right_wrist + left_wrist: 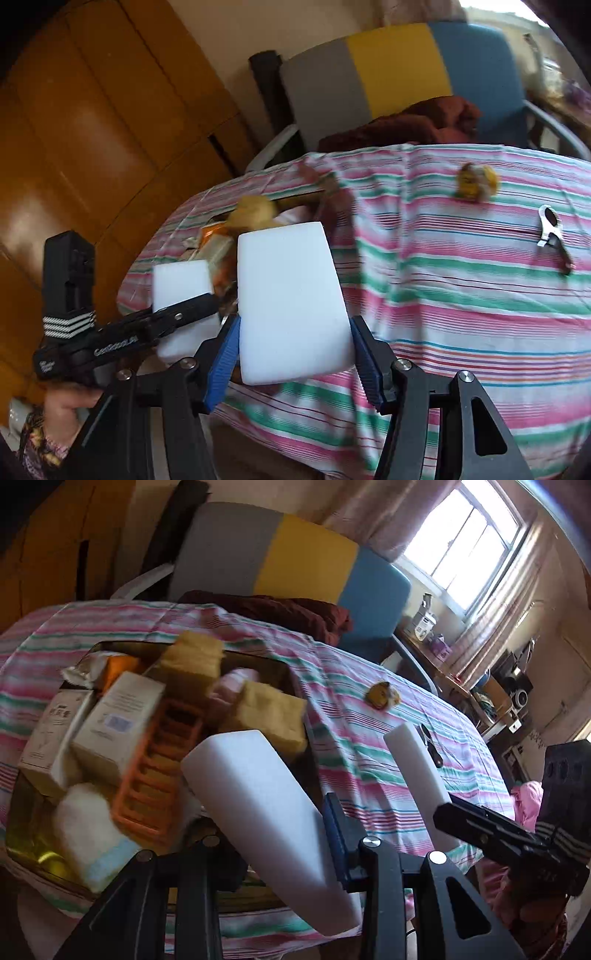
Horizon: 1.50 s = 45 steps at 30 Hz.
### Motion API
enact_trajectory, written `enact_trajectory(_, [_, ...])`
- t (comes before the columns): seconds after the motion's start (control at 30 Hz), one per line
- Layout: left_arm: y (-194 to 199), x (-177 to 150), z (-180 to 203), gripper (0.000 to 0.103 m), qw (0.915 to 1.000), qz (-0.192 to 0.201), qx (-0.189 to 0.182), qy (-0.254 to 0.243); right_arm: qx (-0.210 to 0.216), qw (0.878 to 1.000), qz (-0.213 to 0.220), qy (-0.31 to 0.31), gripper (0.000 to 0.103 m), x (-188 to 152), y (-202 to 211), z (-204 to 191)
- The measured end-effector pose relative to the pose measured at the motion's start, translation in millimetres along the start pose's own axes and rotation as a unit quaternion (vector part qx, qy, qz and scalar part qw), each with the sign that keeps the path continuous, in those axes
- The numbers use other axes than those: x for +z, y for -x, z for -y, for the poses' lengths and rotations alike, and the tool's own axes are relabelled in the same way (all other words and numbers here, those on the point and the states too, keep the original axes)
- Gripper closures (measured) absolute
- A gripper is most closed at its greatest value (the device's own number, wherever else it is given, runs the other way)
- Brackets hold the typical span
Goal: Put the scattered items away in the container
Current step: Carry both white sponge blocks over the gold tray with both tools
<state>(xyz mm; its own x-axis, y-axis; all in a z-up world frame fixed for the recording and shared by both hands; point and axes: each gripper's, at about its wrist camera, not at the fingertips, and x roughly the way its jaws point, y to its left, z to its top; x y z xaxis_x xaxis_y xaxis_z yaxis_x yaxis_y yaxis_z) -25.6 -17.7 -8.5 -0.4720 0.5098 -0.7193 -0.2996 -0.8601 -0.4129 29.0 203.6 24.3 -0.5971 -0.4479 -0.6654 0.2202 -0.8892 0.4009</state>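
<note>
My left gripper (273,834) is shut on a white foam block (251,782) that hangs over the near right corner of the amber container (33,849). Inside are cream boxes (118,716), an orange grid tray (159,764), yellow sponges (269,716) and a white cloth (85,819). My right gripper (295,350) is shut on a second white foam block (288,280), held by its side edges above the striped cloth. That second block (413,760) shows edge-on to the right in the left wrist view. A yellow toy (476,181) and a metal clip (552,236) lie loose on the cloth.
The table carries a pink, green and white striped cloth (461,295). Behind it stands a grey, yellow and blue chair (399,66) with a dark red cloth (413,122) on its seat. A wooden wardrobe (92,110) is at the left. Shelves and a window are at the far right.
</note>
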Motion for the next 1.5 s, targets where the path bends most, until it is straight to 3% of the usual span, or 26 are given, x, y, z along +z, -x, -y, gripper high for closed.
enact_trajectory(0.1, [-8, 9, -28, 0.065, 0.9998, -0.017, -0.004, 0.004, 0.011, 1.000, -0.021, 0.002, 0.044, 6, -28, -22])
enact_trajectory(0.13, [-13, 12, -34, 0.053, 0.9995, -0.032, 0.007, 0.001, 0.014, 1.000, -0.025, 0.001, 0.042, 7, -36, -28])
enact_trajectory(0.17, [-16, 13, -37, 0.034, 0.9990, -0.039, 0.024, -0.003, 0.014, 0.999, -0.031, 0.000, 0.040, 7, -45, -35])
enact_trajectory(0.2, [-17, 13, -38, 0.028, 0.9982, -0.042, 0.042, -0.012, 0.015, 0.999, -0.038, 0.001, 0.038, 7, -53, -41])
enact_trajectory(0.33, [-3, 6, -38, 0.026, 0.9958, -0.022, 0.076, -0.046, -0.002, 0.999, -0.044, 0.018, 0.031, 4, -61, -50])
enact_trajectory(0.4, [8, 1, -42, 0.025, 0.9924, -0.011, 0.112, -0.049, -0.005, 0.999, -0.034, 0.027, 0.031, 4, -55, -50])
enact_trajectory(0.47, [14, -5, -47, 0.025, 0.9895, -0.003, 0.130, -0.062, -0.009, 0.999, -0.030, 0.043, 0.037, 3, -53, -53])
enact_trajectory(0.6, [11, -10, -62, 0.023, 0.9893, -0.009, 0.140, -0.040, -0.015, 0.995, -0.056, 0.083, 0.078, 0, -70, -64])
enact_trajectory(0.67, [16, -12, -69, 0.025, 0.9864, 0.000, 0.163, -0.023, -0.009, 0.992, -0.073, 0.099, 0.081, -3, -82, -71])
enact_trajectory(0.77, [30, -17, -77, 0.026, 0.9801, 0.013, 0.198, -0.015, -0.024, 0.989, -0.062, 0.134, 0.081, -4, -86, -81])
enact_trajectory(0.8, [34, -19, -82, 0.027, 0.9794, 0.014, 0.201, -0.010, -0.023, 0.990, -0.059, 0.125, 0.081, 0, -85, -78])
enact_trajectory(0.87, [40, -23, -87, 0.027, 0.9847, 0.018, 0.173, -0.001, -0.003, 0.995, -0.058, 0.081, 0.081, 8, -81, -66])
enact_trajectory(0.93, [45, -26, -88, 0.027, 0.9856, 0.030, 0.166, 0.005, 0.035, 0.997, -0.056, 0.026, 0.081, 16, -78, -52])
enact_trajectory(1.03, [52, -25, -83, 0.027, 0.9884, 0.067, 0.136, 0.002, 0.113, 0.988, -0.072, -0.079, 0.079, 20, -86, -29])
enact_trajectory(1.07, [51, -24, -80, 0.027, 0.9885, 0.070, 0.134, 0.001, 0.112, 0.985, -0.078, -0.106, 0.073, 20, -90, -20])
enact_trajectory(1.1, [50, -22, -78, 0.027, 0.9879, 0.072, 0.138, -0.002, 0.094, 0.985, -0.080, -0.122, 0.054, 20, -92, -13])
enact_trajectory(1.13, [49, -20, -75, 0.027, 0.9871, 0.073, 0.142, -0.008, 0.073, 0.985, -0.079, -0.134, 0.046, 19, -91, -6])
enact_trajectory(1.2, [48, -18, -73, 0.027, 0.9864, 0.075, 0.146, -0.019, 0.060, 0.986, -0.064, -0.139, 0.047, 18, -83, 0])
enact_trajectory(1.33, [43, -11, -71, 0.027, 0.9823, 0.081, 0.167, -0.024, 0.011, 0.998, -0.042, -0.048, 0.049, 19, -69, -23])
enact_trajectory(1.5, [31, 1, -73, 0.027, 0.9810, 0.067, 0.181, -0.020, -0.021, 0.995, -0.044, 0.088, 0.068, 24, -88, -71])
